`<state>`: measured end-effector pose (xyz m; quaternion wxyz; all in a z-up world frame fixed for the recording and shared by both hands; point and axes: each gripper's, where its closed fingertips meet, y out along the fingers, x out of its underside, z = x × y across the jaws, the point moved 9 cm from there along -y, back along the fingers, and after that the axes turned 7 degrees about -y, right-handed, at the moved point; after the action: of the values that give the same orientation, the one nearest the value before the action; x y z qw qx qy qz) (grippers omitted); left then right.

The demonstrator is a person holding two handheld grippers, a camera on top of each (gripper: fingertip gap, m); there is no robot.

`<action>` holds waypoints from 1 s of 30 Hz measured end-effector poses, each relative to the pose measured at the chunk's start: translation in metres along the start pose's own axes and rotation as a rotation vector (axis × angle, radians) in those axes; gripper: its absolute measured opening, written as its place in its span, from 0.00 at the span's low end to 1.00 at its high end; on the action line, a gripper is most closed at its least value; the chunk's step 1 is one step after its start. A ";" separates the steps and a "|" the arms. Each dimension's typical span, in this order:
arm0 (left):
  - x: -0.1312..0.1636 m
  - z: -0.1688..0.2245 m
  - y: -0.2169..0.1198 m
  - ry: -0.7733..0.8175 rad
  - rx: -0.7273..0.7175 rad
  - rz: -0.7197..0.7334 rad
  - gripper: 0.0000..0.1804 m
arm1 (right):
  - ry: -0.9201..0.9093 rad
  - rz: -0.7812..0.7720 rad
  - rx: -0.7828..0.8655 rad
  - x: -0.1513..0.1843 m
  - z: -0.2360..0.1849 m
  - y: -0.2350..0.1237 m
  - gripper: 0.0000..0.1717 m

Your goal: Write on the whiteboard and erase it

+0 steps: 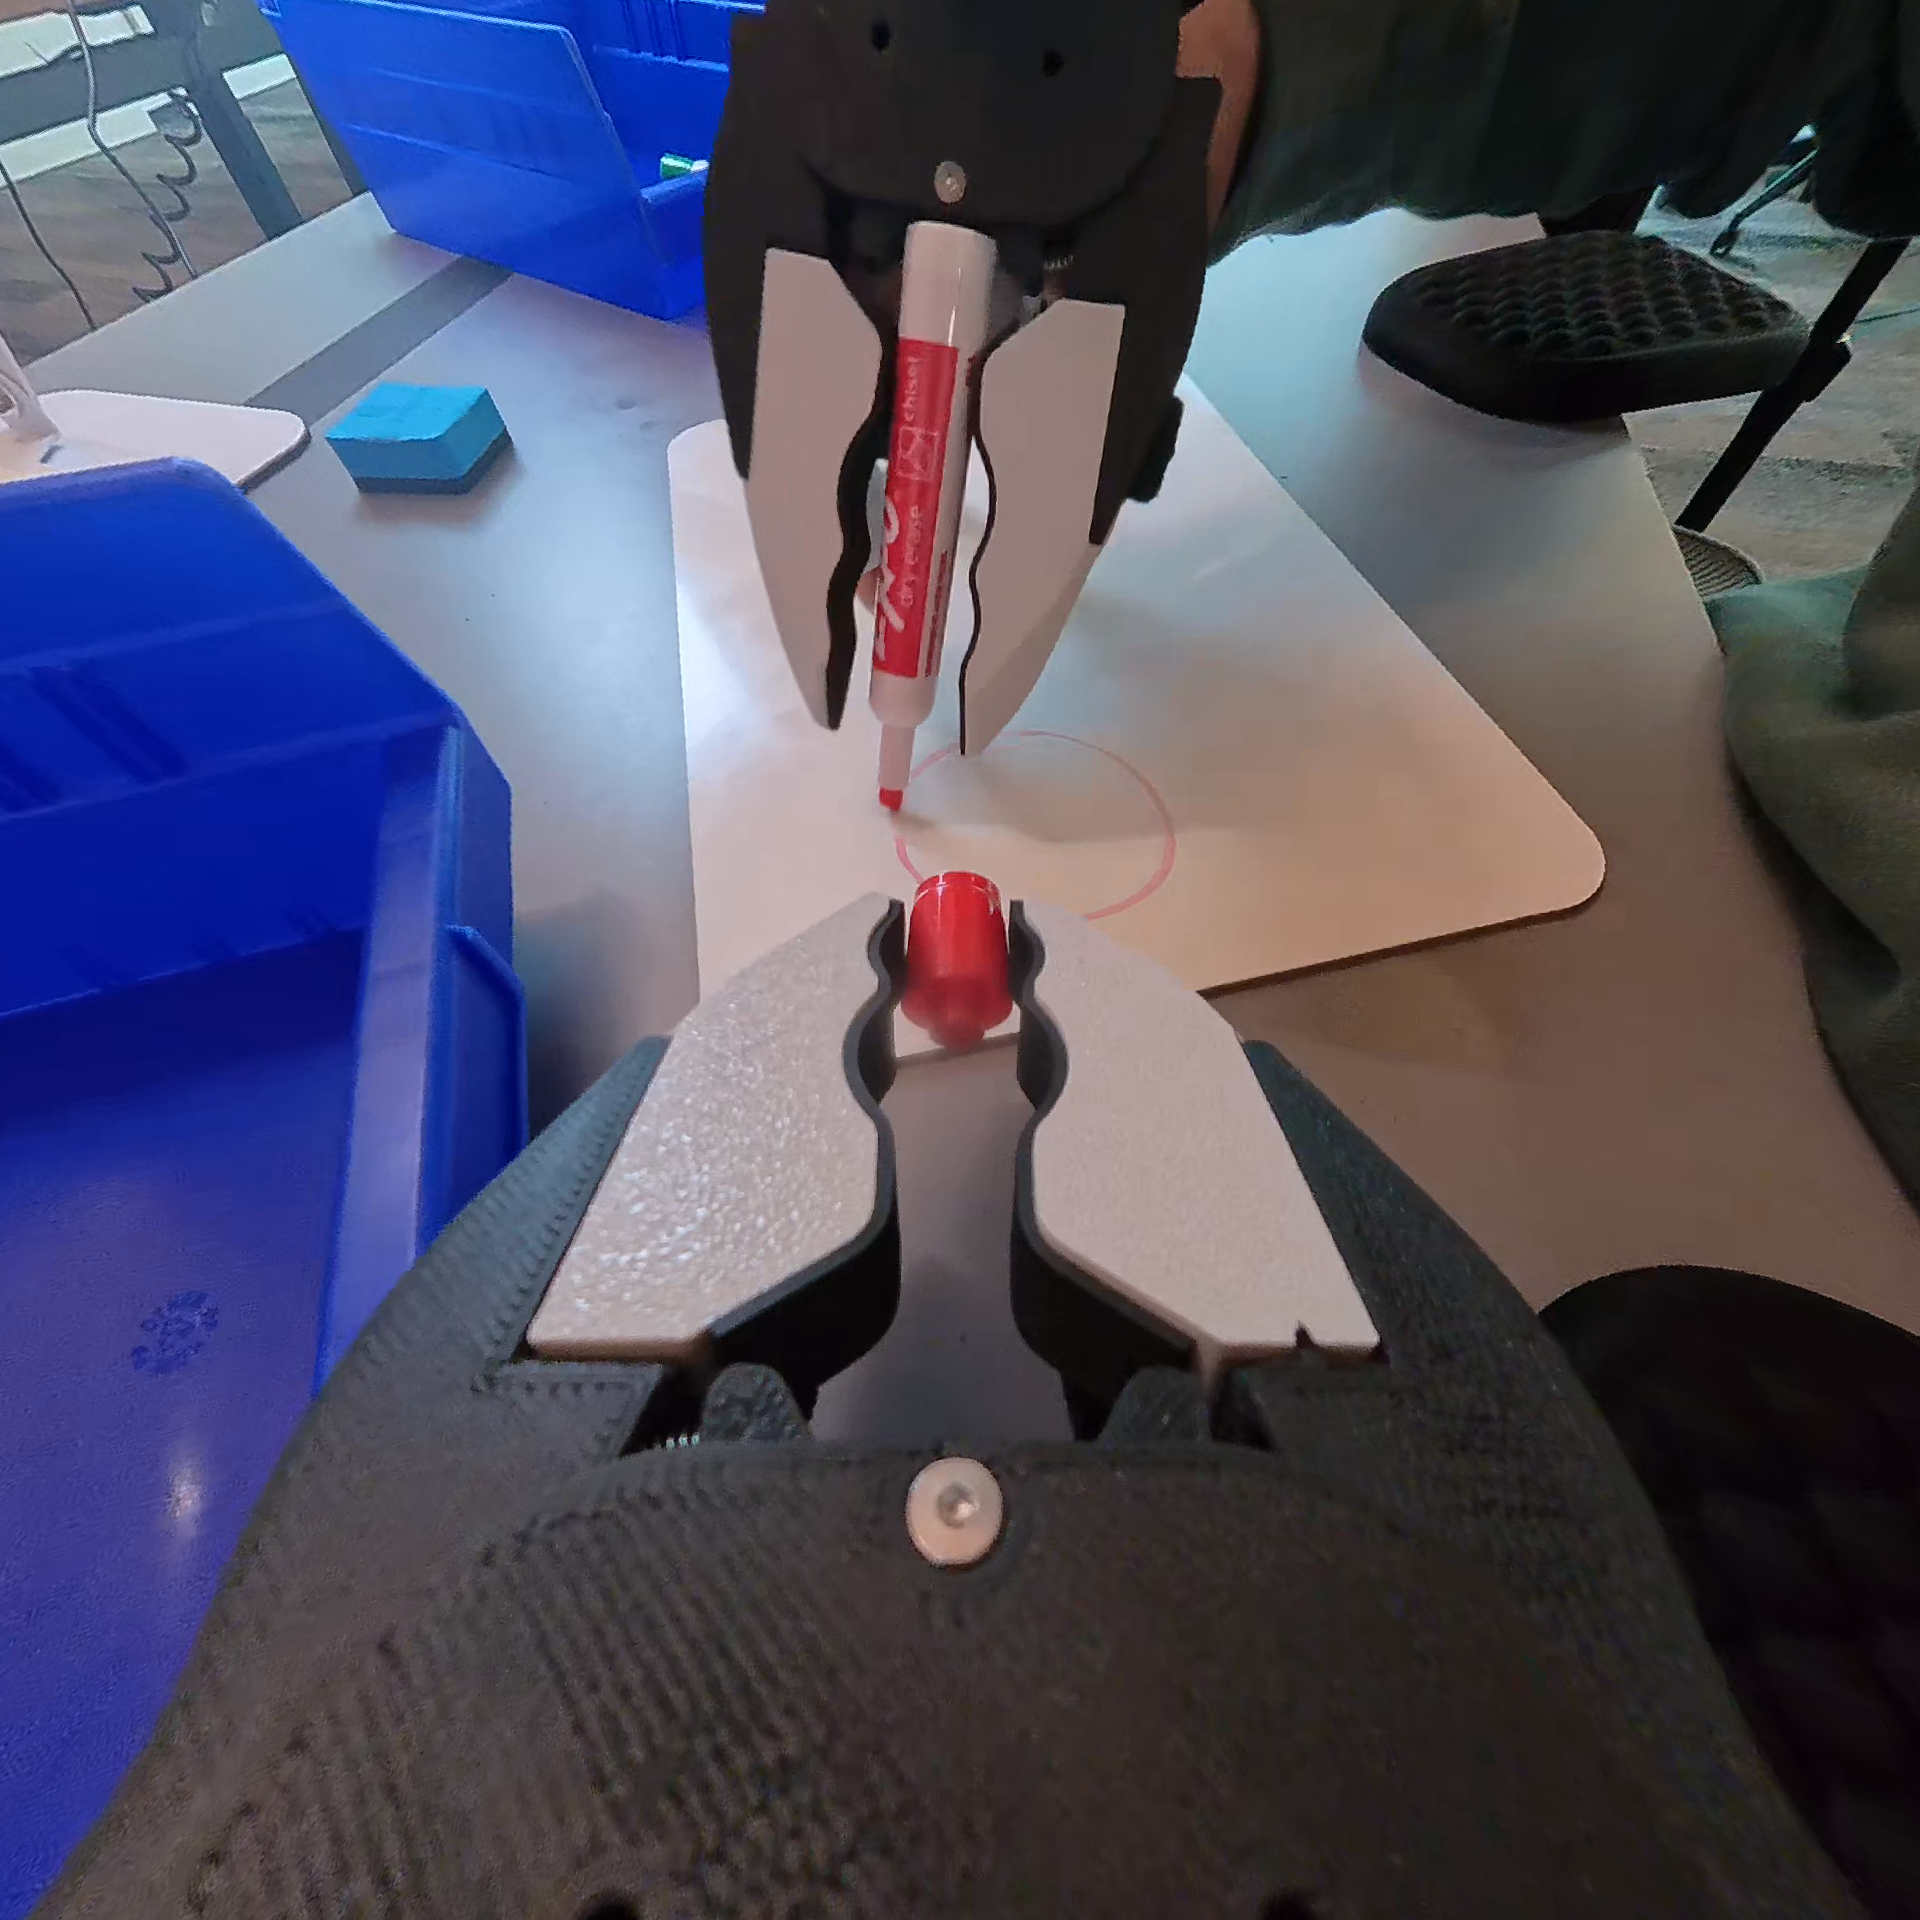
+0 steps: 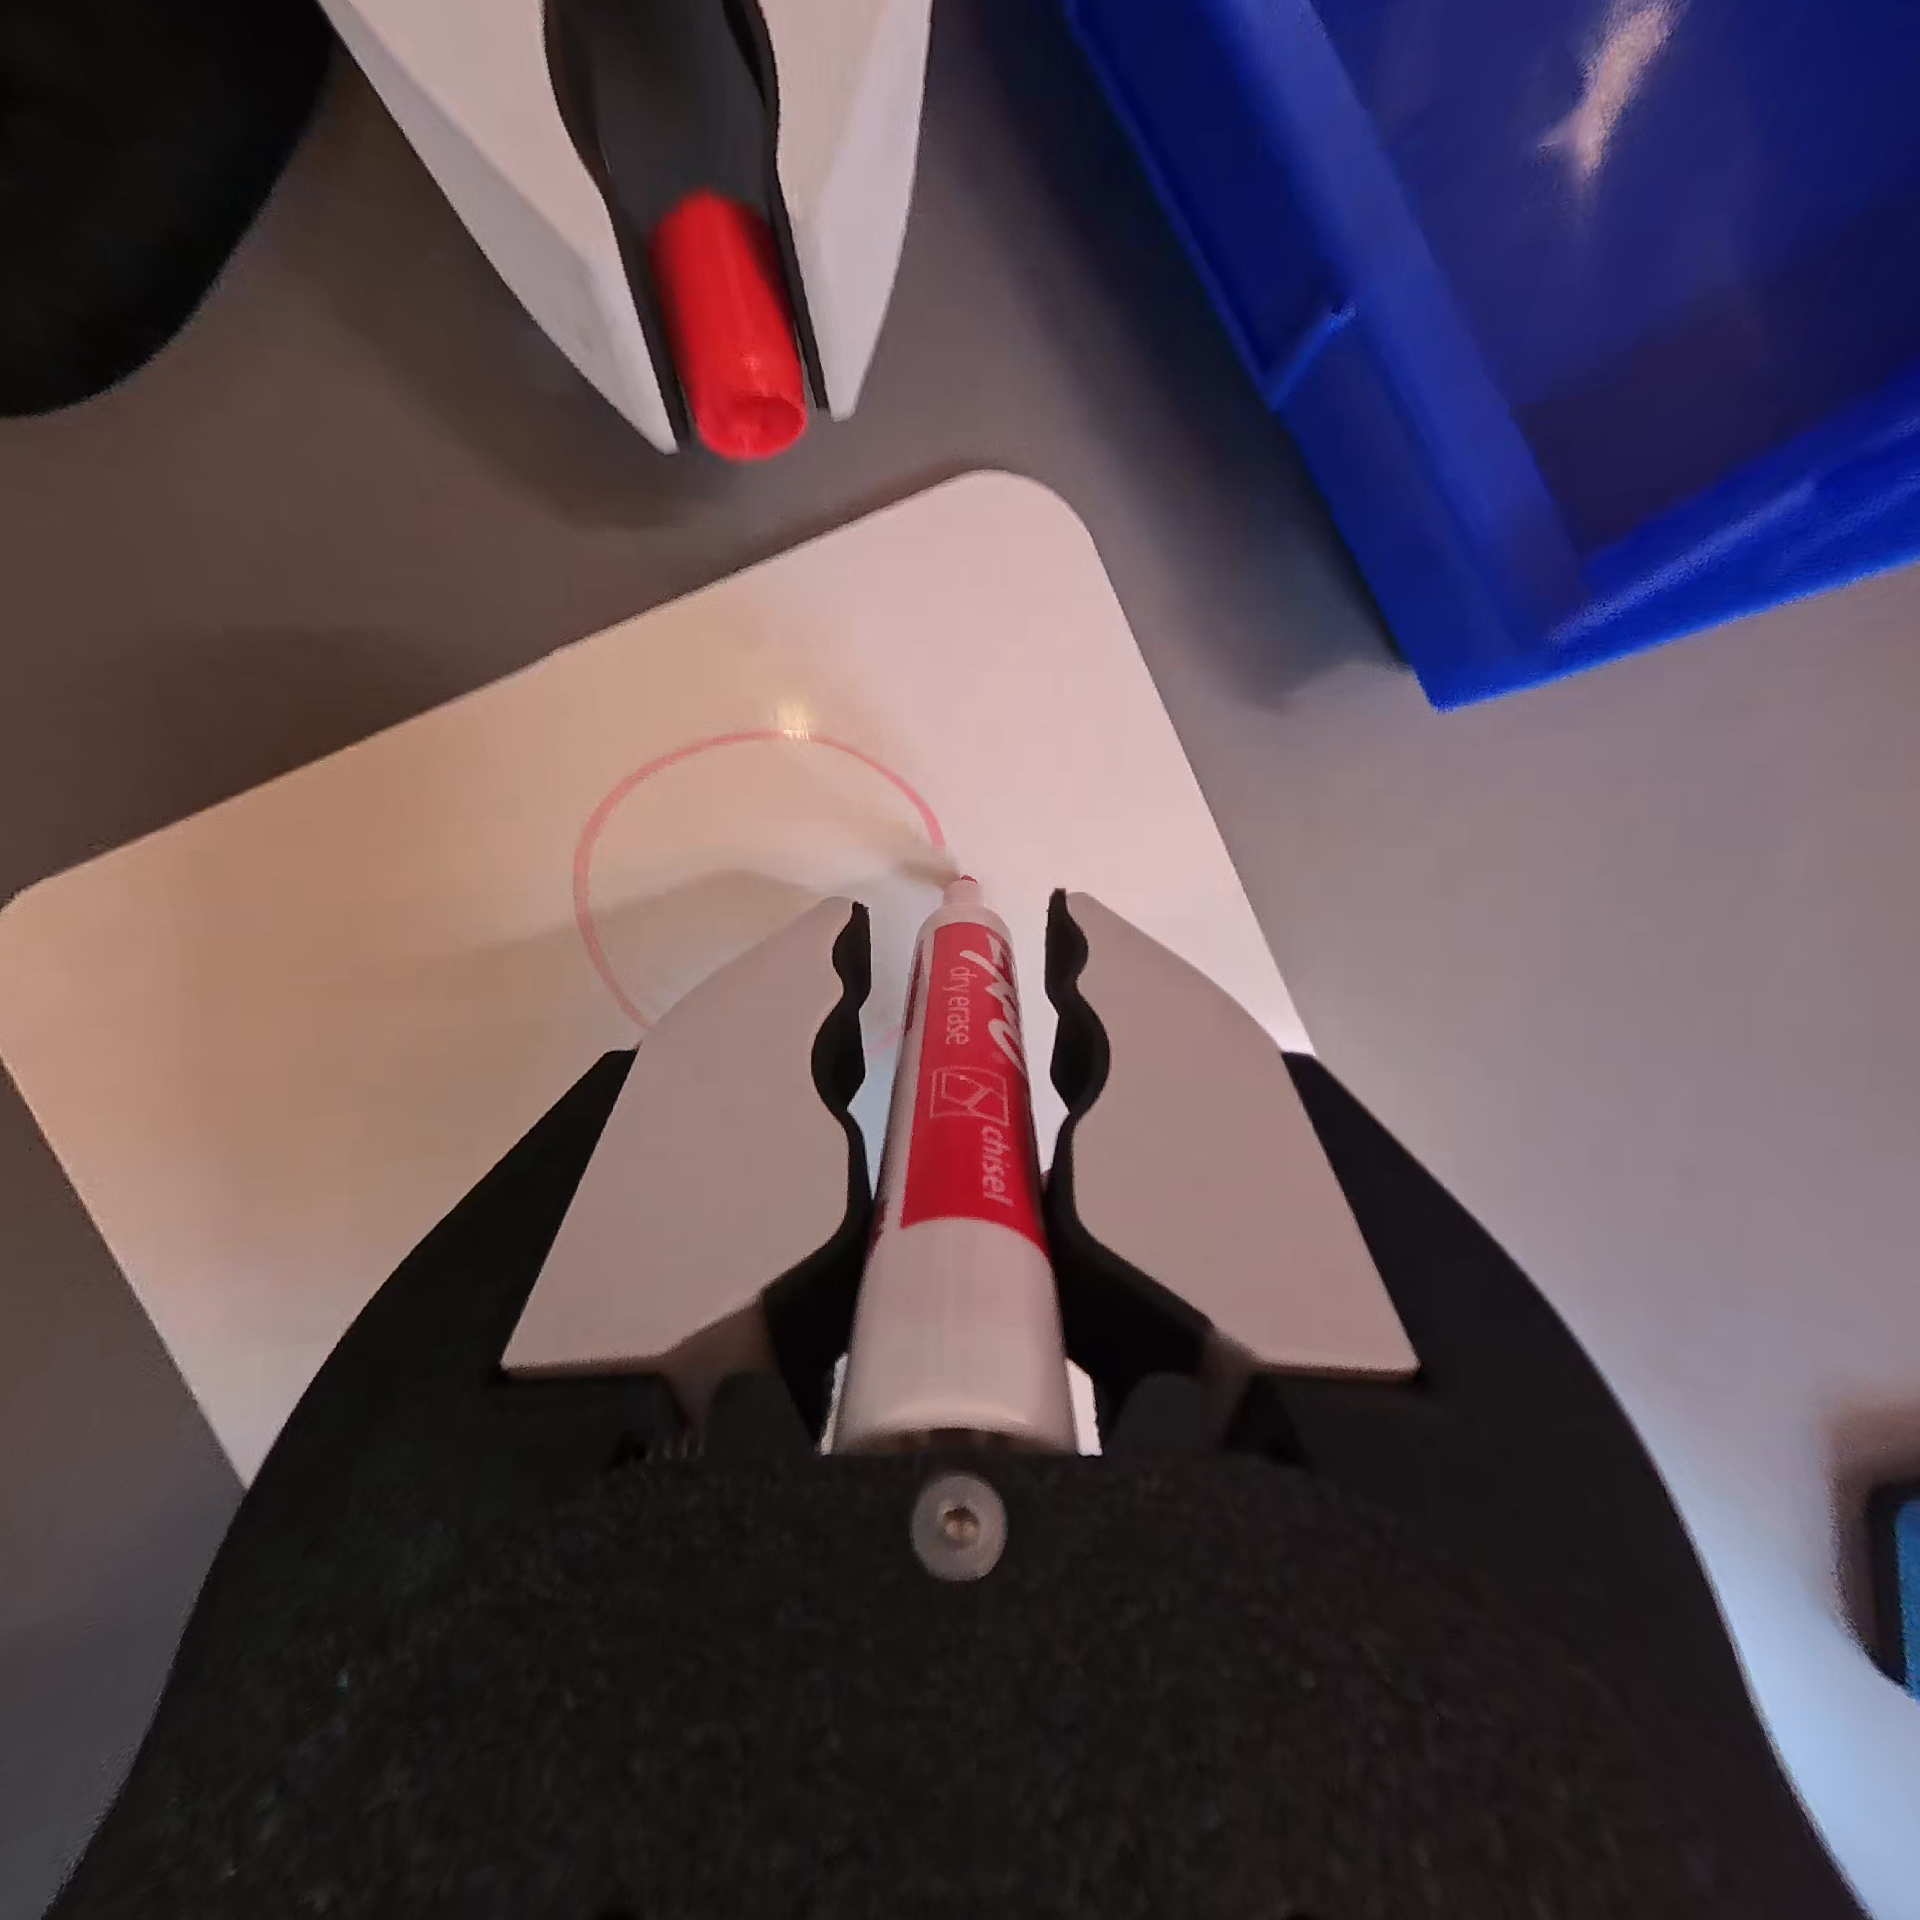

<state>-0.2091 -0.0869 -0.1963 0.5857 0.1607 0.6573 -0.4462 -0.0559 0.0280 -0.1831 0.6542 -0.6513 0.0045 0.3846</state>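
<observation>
Standing over the grey table (image 1: 540,623), I watched the right gripper (image 2: 956,914) carry the red dry-erase marker (image 2: 961,1122) lengthwise between its fingers, the barrel clamped deep in the jaws where they narrowed, while the fingertips stood clear of it on either side. The marker's long axis ran from the bottom centre of the right wrist view up toward the middle, nib foremost. That nib sat at or just above the whiteboard (image 2: 312,935), right at the rim of a faint red circle (image 2: 623,810); whether it touched, I could not tell.

The circle lay up and to the left of the nib in that view. In the left wrist view, a short gap in the circle (image 1: 1143,821) showed just beside the nib, so the coming stroke, I judged, needed only to close that gap.

The left gripper (image 1: 954,925) was pinched on the red cap (image 1: 951,966), its pads pressing both sides, hovering at the board's near edge in the lower middle of its own view.

The blue eraser (image 1: 421,436) sat upper left there, well apart from the board, between two blue bins (image 1: 208,831). I reckoned the right gripper lay nearer to it, though both were occupied.
</observation>
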 end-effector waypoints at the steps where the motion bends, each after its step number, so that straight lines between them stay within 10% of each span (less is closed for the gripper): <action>1: 0.000 0.000 0.000 0.005 -0.003 -0.002 0.10 | -0.006 0.010 -0.008 -0.004 0.000 0.003 0.20; 30: 0.004 0.001 0.005 0.013 -0.004 -0.023 0.10 | 0.125 0.051 0.077 0.037 0.007 -0.017 0.20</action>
<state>-0.2058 -0.0865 -0.2015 0.5765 0.1552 0.6637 -0.4506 -0.0242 0.0553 -0.1862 0.6672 -0.6480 0.0769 0.3592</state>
